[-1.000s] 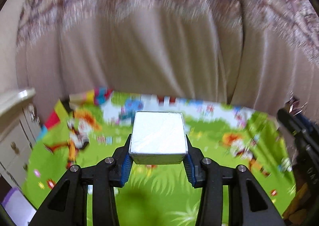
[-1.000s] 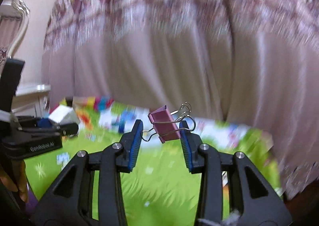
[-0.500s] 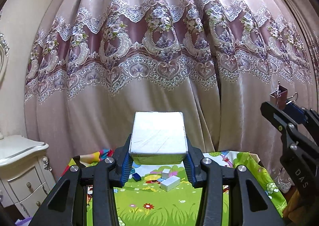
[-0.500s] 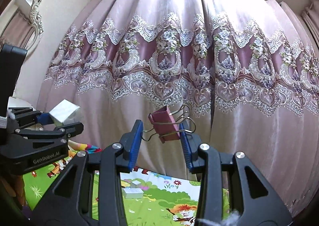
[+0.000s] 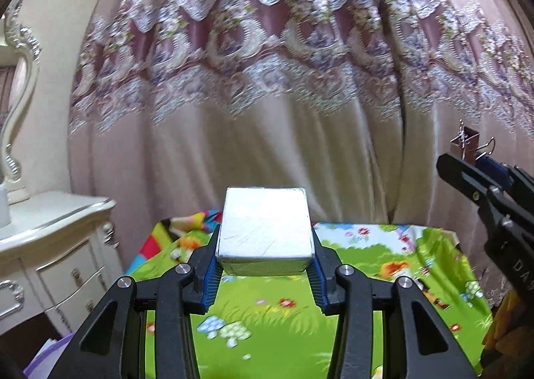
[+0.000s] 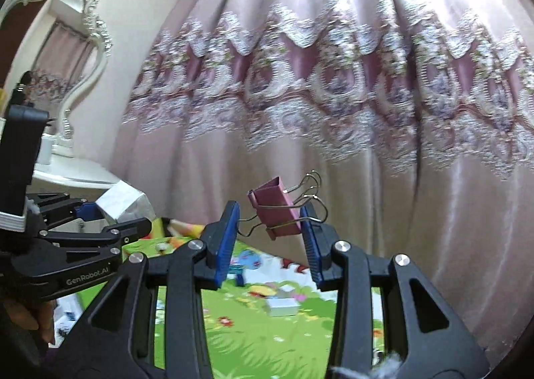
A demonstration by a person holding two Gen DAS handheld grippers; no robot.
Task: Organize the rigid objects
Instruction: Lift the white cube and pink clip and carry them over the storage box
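My left gripper (image 5: 265, 265) is shut on a white box (image 5: 265, 228) and holds it up in the air over a green cartoon mat (image 5: 283, 322). The box also shows in the right wrist view (image 6: 123, 202), at the left. My right gripper (image 6: 270, 232) is shut on a pink binder clip (image 6: 277, 208), held by its wire handles and tilted. The clip also shows in the left wrist view (image 5: 465, 143), at the right edge. Both grippers are raised well above the mat.
A pink embroidered curtain (image 5: 283, 78) hangs behind the mat. A white dresser (image 5: 50, 238) with a mirror (image 6: 63, 55) stands at the left. Small blocks (image 6: 282, 307) lie on the mat (image 6: 267, 339) in the right wrist view.
Both views tilted up from the mat to the curtain, then dipped slightly and swung. Both grippers keep their hold on the box and the clip.
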